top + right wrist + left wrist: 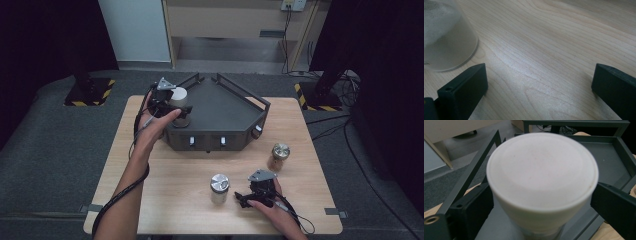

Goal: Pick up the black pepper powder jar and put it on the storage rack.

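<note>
We are gripping a white-lidded jar (541,182) with our left gripper (172,107), jaws pressing both its sides, at the near left corner of the dark tray (225,112). Our right gripper (243,199) is resting released on the desk (165,200) near its front edge, just beside a silver-lidded jar (219,187).

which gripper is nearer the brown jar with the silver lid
Right. The right gripper rests on the table just short of the brown jar with the silver lid; the left gripper is across at the dark grey tray.
</note>
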Demonstrator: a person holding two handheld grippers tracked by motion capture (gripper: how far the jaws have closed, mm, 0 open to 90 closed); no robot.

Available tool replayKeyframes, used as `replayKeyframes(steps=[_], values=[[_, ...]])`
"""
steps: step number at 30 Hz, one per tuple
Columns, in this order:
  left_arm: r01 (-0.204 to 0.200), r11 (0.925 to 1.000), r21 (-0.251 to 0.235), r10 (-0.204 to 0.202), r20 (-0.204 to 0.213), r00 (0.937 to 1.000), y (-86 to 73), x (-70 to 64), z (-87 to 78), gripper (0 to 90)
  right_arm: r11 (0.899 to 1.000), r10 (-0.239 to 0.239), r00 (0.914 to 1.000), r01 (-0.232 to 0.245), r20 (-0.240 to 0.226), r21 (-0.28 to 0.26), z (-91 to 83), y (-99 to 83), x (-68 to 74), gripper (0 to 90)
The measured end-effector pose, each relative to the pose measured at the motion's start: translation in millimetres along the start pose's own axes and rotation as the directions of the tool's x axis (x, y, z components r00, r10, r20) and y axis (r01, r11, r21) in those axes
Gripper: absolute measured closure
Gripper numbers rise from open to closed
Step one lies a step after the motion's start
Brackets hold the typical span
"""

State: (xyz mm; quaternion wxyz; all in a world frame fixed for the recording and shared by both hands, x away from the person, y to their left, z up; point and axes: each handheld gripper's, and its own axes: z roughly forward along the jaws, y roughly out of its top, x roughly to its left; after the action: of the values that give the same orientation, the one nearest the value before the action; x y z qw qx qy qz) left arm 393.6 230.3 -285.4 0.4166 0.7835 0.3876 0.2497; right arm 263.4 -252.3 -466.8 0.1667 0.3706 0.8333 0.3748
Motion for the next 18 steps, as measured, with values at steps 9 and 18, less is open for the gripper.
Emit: replayKeyframes(steps=[9,18], values=[[-0.007,1.0,-0.007,0.006,-0.03,0.9995,-10.0,-3.4,-14.7,1.7,1.0,0.0,1.0,0.0,0.0,0.0,0.0,0.0,0.1,0.5],[-0.014,0.9997,-0.02,0.013,-0.043,0.999,-27.6,-11.5,-31.2,2.0,1.0,0.0,1.0,0.0,0.0,0.0,0.0,0.1,0.1,0.5]])
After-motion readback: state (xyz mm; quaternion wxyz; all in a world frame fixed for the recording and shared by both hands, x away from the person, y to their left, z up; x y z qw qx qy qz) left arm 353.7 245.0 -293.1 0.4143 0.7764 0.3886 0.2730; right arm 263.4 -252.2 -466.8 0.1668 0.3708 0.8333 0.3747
